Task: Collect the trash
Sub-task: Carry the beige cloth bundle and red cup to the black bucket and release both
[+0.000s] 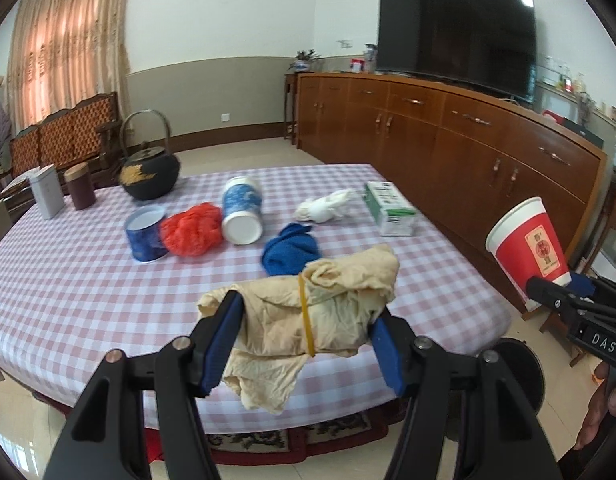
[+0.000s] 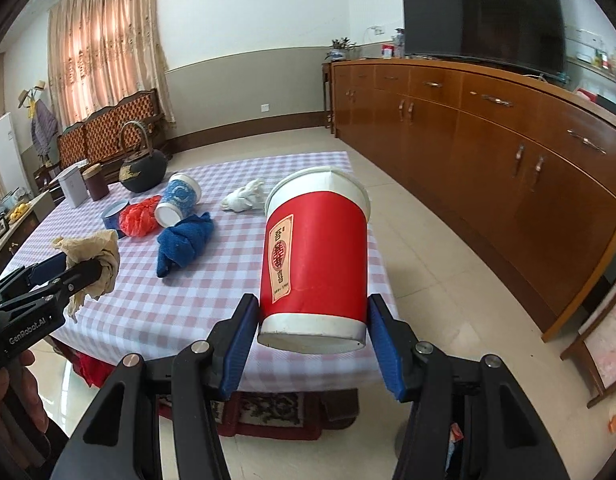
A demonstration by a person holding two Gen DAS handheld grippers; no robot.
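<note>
The left hand-held gripper [image 1: 304,344] is clamped on a crumpled beige cloth bundle with a yellow rubber band around it [image 1: 320,312]; both blue pads press into the bundle, which hangs in the air above the near edge of the counter [image 1: 68,280] with a pink and white checked cover. The right hand-held gripper [image 2: 312,340] is clamped on the lower part of a red paper cup with a white rim and a label [image 2: 314,256]; the cup leans, with its open top away from the camera, and it is held off the counter surface.

On the counter there lie a folded blue towel [image 1: 292,250], a crumpled white tissue [image 1: 324,208], a red mesh ball [image 1: 192,230], a blue and white cylinder can on its side [image 1: 242,214], its blue lid [image 1: 144,236] just beside the red ball, and a green and white carton [image 1: 390,208] near the right edge. Further back stand a black iron kettle [image 1: 150,172], a grey tin [image 1: 46,190] and a dark brown jar [image 1: 80,186]
</note>
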